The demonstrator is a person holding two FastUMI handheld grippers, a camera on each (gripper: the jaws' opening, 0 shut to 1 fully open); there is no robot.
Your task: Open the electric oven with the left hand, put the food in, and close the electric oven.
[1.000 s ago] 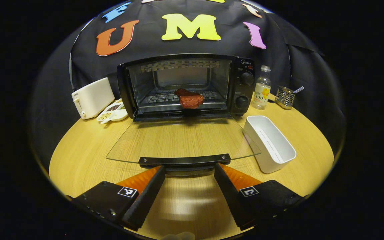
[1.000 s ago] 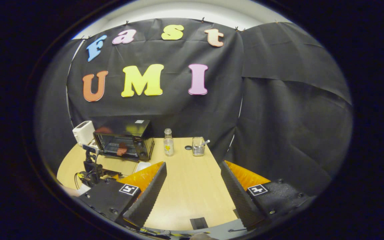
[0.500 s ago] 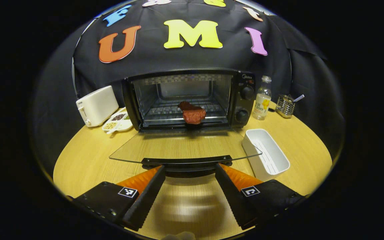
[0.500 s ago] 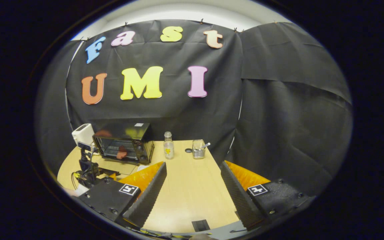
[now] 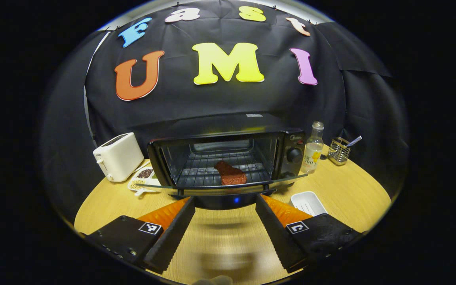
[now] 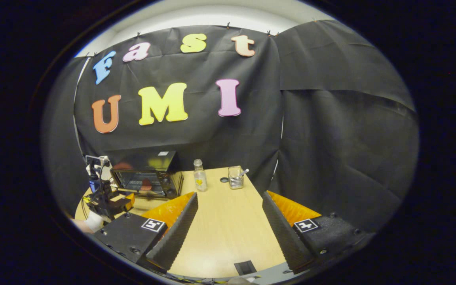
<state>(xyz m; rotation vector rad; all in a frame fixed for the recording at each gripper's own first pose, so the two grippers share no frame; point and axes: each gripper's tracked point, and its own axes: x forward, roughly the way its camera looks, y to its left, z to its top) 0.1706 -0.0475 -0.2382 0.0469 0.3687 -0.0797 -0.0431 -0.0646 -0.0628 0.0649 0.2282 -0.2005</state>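
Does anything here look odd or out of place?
Only slightly: the meat lies straight on the oven rack, no tray under it, and the glass door hangs partly open. Nothing looks spilled or broken.

Left gripper view: beyond the fingers on the table [image 5: 346,190], a toaster [image 5: 118,156] far left, a seed dish [image 5: 143,180] beside it. Right of the fingers, a white tray [image 5: 308,202]; farther back a bottle [image 5: 314,147] and a wire holder [image 5: 339,151].
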